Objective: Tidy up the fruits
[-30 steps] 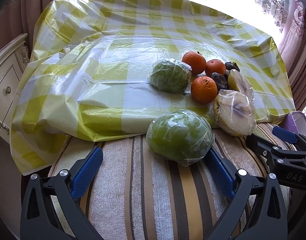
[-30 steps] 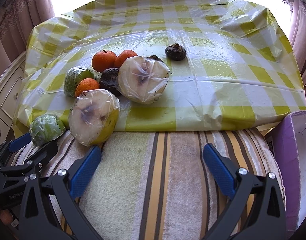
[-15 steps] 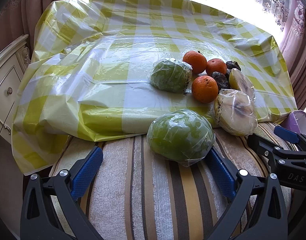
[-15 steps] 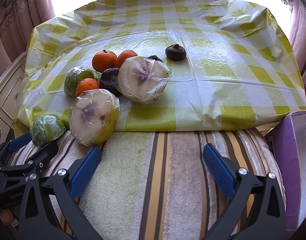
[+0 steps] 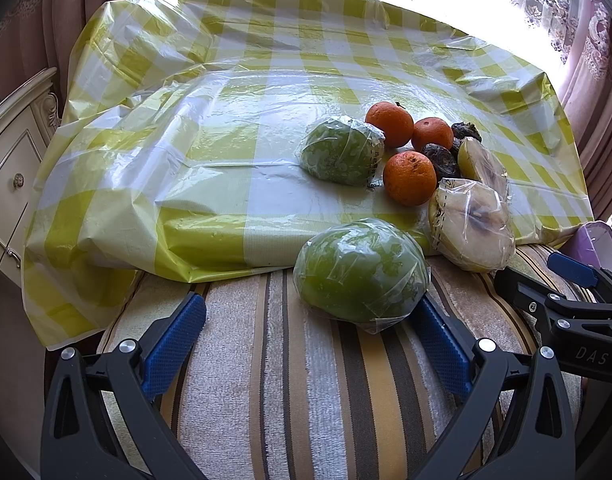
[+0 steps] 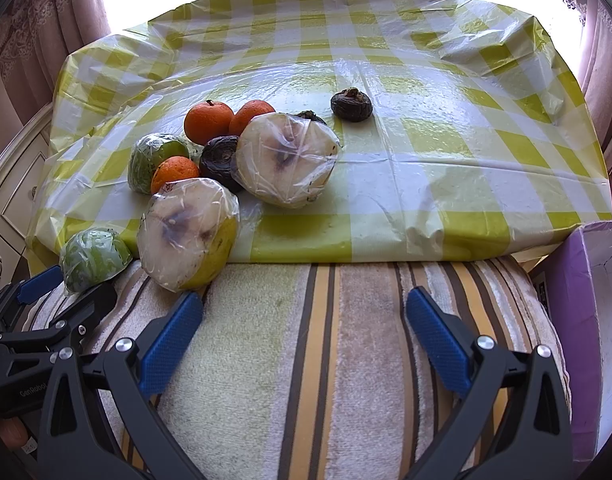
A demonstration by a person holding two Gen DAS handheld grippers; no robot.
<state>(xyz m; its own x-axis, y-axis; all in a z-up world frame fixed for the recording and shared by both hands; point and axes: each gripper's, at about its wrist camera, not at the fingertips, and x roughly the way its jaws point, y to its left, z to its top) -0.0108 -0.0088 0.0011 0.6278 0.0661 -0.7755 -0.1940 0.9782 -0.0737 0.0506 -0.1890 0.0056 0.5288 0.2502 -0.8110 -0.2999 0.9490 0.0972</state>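
Both grippers low over the striped towel [image 6: 357,360], fingers pointing toward the checked tablecloth [image 5: 210,152].

Left gripper [image 5: 311,346]: fingers spread wide, holding nothing. A wrapped green fruit [image 5: 361,274] lies on the towel right at the cloth's near edge, ahead of the fingertips and closer to the right-hand pad; whether that pad touches the wrap cannot be told.

Right gripper [image 6: 306,338]: fingers spread wide, nothing between them, only bare towel ahead. Its left fingertip sits just beside a wrapped cut fruit [image 6: 188,236] that leans over the cloth's edge onto the towel.

Fruit cluster on the cloth, left of centre in the right view: a second wrapped cut fruit [image 6: 288,160] further back, close to the first; three oranges [image 6: 208,120] [image 6: 253,114] [image 6: 174,172]; a second wrapped green fruit [image 6: 152,162] at the cluster's left side; a dark wrinkled fruit [image 6: 220,160] wedged between the oranges and the cut fruit. One more dark fruit [image 6: 351,105] sits alone, well apart to the right.

Purple box [image 6: 585,320] at the towel's right edge. Pale cabinet [image 5: 14,160] to the left
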